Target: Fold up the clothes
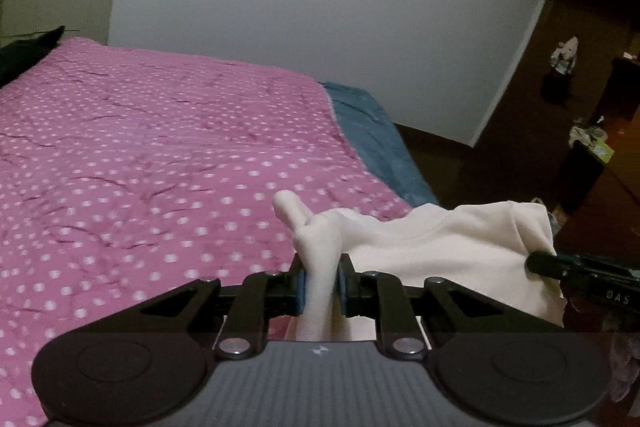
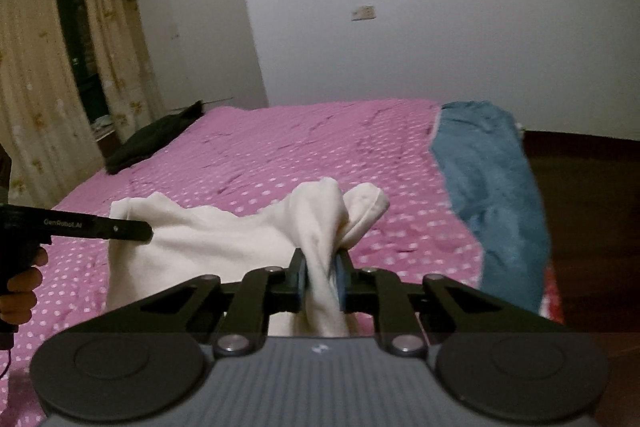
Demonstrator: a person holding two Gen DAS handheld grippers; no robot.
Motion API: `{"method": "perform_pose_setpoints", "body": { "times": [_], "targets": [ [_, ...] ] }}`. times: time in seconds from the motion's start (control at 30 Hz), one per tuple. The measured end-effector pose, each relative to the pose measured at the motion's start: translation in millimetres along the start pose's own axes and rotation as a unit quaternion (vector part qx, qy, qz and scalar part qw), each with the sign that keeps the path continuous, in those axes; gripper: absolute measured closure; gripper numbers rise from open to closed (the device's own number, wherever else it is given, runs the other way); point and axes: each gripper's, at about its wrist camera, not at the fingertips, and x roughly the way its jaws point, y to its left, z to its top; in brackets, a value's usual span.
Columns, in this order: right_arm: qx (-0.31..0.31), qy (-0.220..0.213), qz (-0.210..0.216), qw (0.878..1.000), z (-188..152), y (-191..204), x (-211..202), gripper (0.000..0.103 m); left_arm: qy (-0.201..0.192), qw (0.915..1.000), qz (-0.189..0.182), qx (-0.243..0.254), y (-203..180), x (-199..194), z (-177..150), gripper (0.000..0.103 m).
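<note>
Left gripper (image 1: 322, 285) and right gripper (image 2: 320, 285) each clamped on a bunched shoulder of the cream sweatshirt (image 1: 452, 251), held stretched above the pink polka-dot bedspread (image 1: 160, 155). Lower part of garment hidden behind gripper bodies. Dark heap (image 2: 148, 139) at far bed corner hard to identify.

Left gripper (image 1: 322, 285) fingers (image 1: 301, 285) pinch bunched cream garment (image 1: 452, 251) above pink dotted bedspread (image 1: 160, 147).

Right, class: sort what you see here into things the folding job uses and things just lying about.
In use:
- cream garment
- left tool, shut on it
- right tool, shut on it
- pink dotted bedspread

Lying about:
- blue blanket
- dark clothing
- curtains
</note>
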Motion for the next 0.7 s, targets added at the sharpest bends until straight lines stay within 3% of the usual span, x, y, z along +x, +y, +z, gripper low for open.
{"method": "perform_pose_setpoints", "body": {
  "times": [0.2, 0.7],
  "targets": [
    [0.015, -0.002, -0.028, 0.999, -5, -24, -9, 0.09, 0.013, 0.9997, -0.017, 0.015, -27, 23, 1, 0.086],
    [0.037, 0.011, -0.072, 0.997, -21, -58, -2, 0.09, 0.047, 0.998, -0.013, 0.04, -62, 74, -6, 0.086]
  ]
}}
